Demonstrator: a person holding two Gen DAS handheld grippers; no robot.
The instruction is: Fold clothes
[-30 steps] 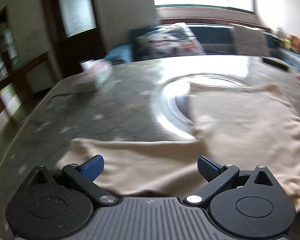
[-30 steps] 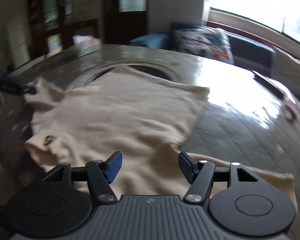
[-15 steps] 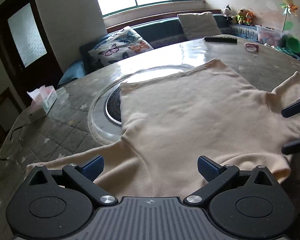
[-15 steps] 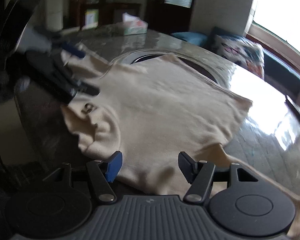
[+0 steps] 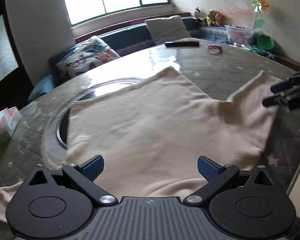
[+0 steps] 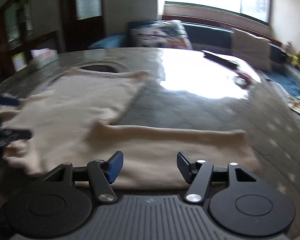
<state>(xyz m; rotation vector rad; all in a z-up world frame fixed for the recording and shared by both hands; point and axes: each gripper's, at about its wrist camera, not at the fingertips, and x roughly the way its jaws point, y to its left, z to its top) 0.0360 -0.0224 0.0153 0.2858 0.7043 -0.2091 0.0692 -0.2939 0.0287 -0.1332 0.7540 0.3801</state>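
Left gripper [image 5: 150, 165] wide above cream shirt [image 5: 160, 124], right gripper [image 6: 149, 167] wide, low over sleeve [image 6: 170, 140]

A cream long-sleeved top [image 5: 150, 128] lies spread flat on the round table, its hem edge over the central glass turntable. One sleeve [image 6: 170, 140] stretches straight out sideways; the fabric near the collar is slightly rumpled.

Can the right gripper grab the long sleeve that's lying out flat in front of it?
Probably yes. The right gripper is open, and the sleeve of the cream shirt lies spread on the table just beyond its fingertips, with nothing between them.
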